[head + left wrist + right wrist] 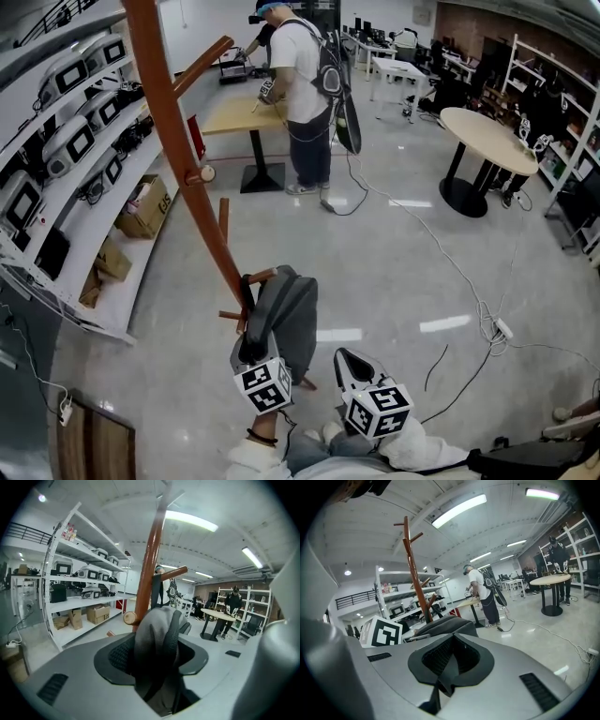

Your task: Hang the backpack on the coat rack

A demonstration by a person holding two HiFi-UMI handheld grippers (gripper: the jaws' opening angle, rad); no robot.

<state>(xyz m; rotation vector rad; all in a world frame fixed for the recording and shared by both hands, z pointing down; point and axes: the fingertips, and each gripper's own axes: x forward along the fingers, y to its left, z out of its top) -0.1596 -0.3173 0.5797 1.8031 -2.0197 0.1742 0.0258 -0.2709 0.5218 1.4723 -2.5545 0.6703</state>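
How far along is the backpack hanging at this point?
Done: the backpack is at the coat rack, its top by a lower peg. In hand: the left gripper has its top fabric between parted jaws; a strap runs through the right gripper. Remaining: confirm it hangs, withdraw both.

Grey fabric backpack (291,319), upright, top resting against the short lower pegs of a coat rack (175,141); reddish-brown wooden pole, tall, stubby angled pegs at several heights.
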